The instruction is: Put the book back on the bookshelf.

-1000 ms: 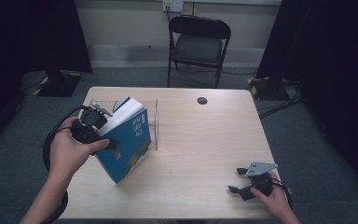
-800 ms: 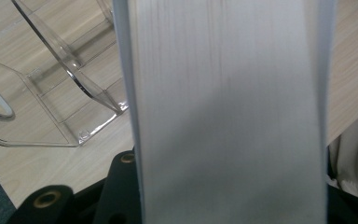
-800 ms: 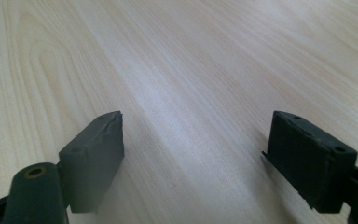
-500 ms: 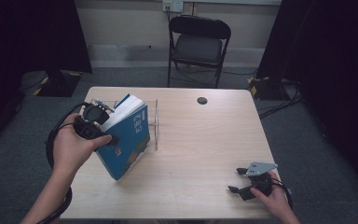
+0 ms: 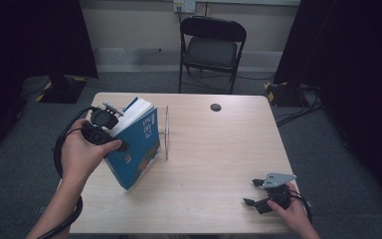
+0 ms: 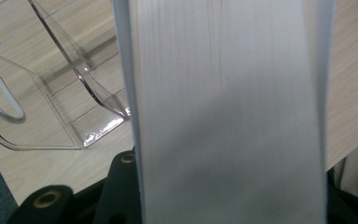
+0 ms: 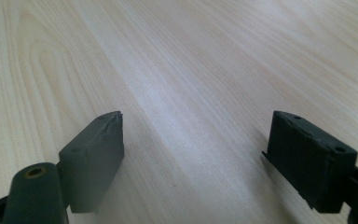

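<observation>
**Book tilted at the clear stand, a little nearer than before**

One book (image 5: pixel 135 147) with a blue cover stands tilted on the bench (image 5: pixel 219 164), its lower corner on the wood and its white page edge (image 6: pixel 228 112) turned up and to the left. It leans just beside the one clear stand (image 5: pixel 166 130), whose upright panel rises on the book's right; whether the two touch cannot be told. Compared with a second ago, the book sits slightly farther back along the bench and closer to that panel, and the left hand (image 5: pixel 82 154) has gone with it.

The left hand-held gripper (image 5: pixel 124 147) is clamped on the book at its left side. In the left gripper view the page block rises between the black jaws, with the stand's curved clear base (image 6: pixel 70 98) lying behind it on the wood.

The right hand-held gripper (image 5: pixel 251 191) rests near the bench's front right corner, well apart from the book, in the same place as before. Its jaws stand wide apart over bare wood (image 7: pixel 186 93).

One small dark disc (image 5: pixel 215 107) lies near the far edge. One folding chair (image 5: pixel 211 47) stands beyond the bench.
</observation>
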Demonstrator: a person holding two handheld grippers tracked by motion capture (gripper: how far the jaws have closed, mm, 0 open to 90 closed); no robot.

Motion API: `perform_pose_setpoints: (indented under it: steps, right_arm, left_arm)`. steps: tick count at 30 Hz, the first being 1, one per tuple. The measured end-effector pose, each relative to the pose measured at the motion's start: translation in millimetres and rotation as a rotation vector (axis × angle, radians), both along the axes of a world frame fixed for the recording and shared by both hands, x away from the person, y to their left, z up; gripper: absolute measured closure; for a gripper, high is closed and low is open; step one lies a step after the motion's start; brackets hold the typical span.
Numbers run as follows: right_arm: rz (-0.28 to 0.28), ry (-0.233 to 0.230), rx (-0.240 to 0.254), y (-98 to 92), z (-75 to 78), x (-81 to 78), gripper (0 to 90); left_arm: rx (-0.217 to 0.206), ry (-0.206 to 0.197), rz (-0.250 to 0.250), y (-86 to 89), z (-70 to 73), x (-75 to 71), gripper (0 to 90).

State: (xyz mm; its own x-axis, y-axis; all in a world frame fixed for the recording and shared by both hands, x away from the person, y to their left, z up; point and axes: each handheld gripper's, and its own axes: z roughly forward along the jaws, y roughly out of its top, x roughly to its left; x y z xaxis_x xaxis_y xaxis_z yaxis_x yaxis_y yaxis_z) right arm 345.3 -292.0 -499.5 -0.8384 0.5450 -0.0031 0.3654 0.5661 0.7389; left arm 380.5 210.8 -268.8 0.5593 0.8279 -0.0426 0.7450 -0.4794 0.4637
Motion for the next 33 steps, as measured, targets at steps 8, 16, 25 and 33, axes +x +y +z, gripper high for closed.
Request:
perform_pose_setpoints:
  steps: [8,16,25,33]
  right_arm:
    - [0.001,0.001,0.001,0.0,0.0,0.0,18.2]
    - [0.001,0.001,0.001,0.0,0.0,0.0,18.2]
    - [0.001,0.001,0.001,0.0,0.0,0.0,18.2]
    - [0.000,0.000,-0.001,0.0,0.0,0.0,18.2]
  left_arm:
    - [-0.014,0.009,0.037,-3.4,-0.4,5.5,62.1]
    - [-0.014,0.006,0.063,-10.1,-2.1,11.0,62.1]
    - [-0.003,0.011,0.077,-15.6,-2.1,17.9,62.2]
    - [-0.017,0.011,0.110,-19.1,-3.1,24.0,62.2]
